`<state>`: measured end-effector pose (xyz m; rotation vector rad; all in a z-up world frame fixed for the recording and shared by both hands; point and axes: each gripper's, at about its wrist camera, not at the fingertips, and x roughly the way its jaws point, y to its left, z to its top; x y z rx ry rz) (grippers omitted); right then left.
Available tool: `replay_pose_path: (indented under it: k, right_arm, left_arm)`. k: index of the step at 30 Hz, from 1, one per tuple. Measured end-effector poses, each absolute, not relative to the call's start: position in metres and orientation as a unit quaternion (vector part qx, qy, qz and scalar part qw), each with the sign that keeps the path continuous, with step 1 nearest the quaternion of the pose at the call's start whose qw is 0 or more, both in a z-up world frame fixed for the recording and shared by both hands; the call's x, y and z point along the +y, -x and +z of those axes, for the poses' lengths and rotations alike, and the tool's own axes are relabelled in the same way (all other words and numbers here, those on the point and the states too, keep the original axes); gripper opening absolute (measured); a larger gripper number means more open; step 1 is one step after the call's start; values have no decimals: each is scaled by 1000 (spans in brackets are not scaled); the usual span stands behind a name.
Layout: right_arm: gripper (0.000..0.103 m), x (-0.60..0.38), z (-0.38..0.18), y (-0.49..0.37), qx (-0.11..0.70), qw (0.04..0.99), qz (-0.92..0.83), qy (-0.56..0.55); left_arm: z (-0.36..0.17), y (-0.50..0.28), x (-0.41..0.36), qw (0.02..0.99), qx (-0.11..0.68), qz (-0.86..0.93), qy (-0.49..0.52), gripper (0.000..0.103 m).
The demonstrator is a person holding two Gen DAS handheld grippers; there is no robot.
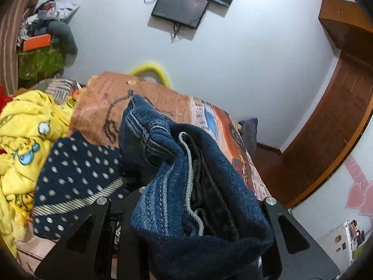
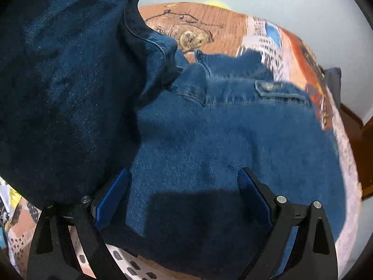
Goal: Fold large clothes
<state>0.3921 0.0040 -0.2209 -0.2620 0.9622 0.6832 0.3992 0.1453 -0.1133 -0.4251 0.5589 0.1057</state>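
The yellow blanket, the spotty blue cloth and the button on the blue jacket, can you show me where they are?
yellow blanket (image 1: 21, 126): left wrist view, on its crumpled top.
spotty blue cloth (image 1: 77, 170): left wrist view, on its dotted middle.
button (image 2: 268, 86): right wrist view, on the metal stud of the denim jacket (image 2: 233, 144).

i see a pale wall (image 1: 244, 53) with a dark screen (image 1: 180, 7) mounted on it, a wooden door frame (image 1: 338, 107) at right, and a bed in an orange printed sheet (image 1: 102, 102).
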Motion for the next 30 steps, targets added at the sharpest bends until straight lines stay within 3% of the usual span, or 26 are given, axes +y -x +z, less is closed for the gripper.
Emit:
replay_pose_path:
  k: [9,17,30]
  right_arm:
    - [93,-83,-193,-391,434,853,284,57]
    - [93,-194,-188,-403,448,876,178,34]
    - [93,-241,-196,-398,453,882,130,27]
  left_arm:
    - [-113,-441,81,935,292,-6,203,24]
    - [-148,-490,4,914,347,-62,201,24]
    - [-224,-480,-96,889,440,-117,35,24]
